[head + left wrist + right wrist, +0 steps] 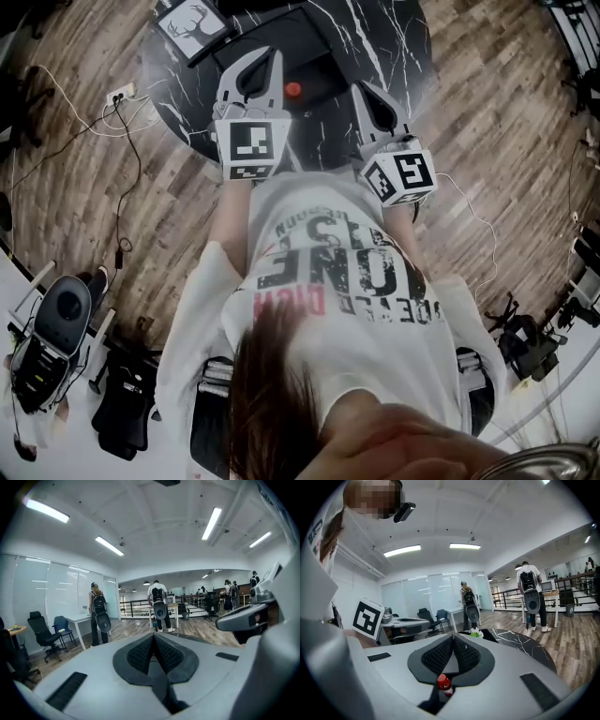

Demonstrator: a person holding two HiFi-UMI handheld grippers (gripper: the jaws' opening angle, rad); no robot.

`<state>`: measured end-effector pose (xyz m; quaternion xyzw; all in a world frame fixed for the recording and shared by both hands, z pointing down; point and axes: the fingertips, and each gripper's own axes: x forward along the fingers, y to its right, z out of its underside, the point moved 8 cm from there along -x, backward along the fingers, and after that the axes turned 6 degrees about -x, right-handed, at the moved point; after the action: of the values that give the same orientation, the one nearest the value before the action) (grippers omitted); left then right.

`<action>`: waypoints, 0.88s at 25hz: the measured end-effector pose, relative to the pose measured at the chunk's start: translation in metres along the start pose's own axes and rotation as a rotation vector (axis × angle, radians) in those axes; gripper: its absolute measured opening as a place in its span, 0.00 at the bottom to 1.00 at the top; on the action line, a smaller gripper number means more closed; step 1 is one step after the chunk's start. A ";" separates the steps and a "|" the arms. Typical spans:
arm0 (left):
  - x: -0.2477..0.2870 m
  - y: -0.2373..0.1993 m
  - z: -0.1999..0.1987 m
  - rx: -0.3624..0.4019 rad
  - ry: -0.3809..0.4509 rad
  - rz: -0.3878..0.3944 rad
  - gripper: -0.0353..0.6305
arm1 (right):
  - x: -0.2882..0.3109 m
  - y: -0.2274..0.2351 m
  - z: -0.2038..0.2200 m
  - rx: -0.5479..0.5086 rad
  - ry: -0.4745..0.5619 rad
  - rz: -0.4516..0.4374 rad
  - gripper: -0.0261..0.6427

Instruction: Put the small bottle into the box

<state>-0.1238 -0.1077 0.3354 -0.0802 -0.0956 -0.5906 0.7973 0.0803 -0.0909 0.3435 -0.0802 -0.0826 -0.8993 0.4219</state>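
Note:
The small bottle's red cap shows on the black marble table, at the edge of a dark box, between my two grippers. In the right gripper view the bottle is seen through the slot under the jaws, not between the pads. My left gripper hangs raised over the table's near edge. Its jaws are shut and empty and point out into the room. My right gripper is just right of the bottle, its jaws shut on nothing.
A framed deer picture lies at the table's far left. A small green and white plant stands on the marble top. Cables run over the wooden floor. People with backpacks stand far off by desks and chairs.

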 end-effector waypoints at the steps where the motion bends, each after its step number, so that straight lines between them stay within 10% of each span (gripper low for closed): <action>1: -0.001 0.000 -0.003 0.001 0.008 0.000 0.06 | 0.000 0.000 -0.001 0.000 0.004 0.001 0.05; 22: -0.034 0.022 -0.046 -0.038 0.137 -0.120 0.06 | -0.009 0.025 -0.040 -0.057 0.097 -0.067 0.05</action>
<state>-0.1098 -0.0812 0.2818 -0.0491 -0.0343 -0.6430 0.7635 0.1020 -0.1088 0.3043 -0.0457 -0.0393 -0.9178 0.3926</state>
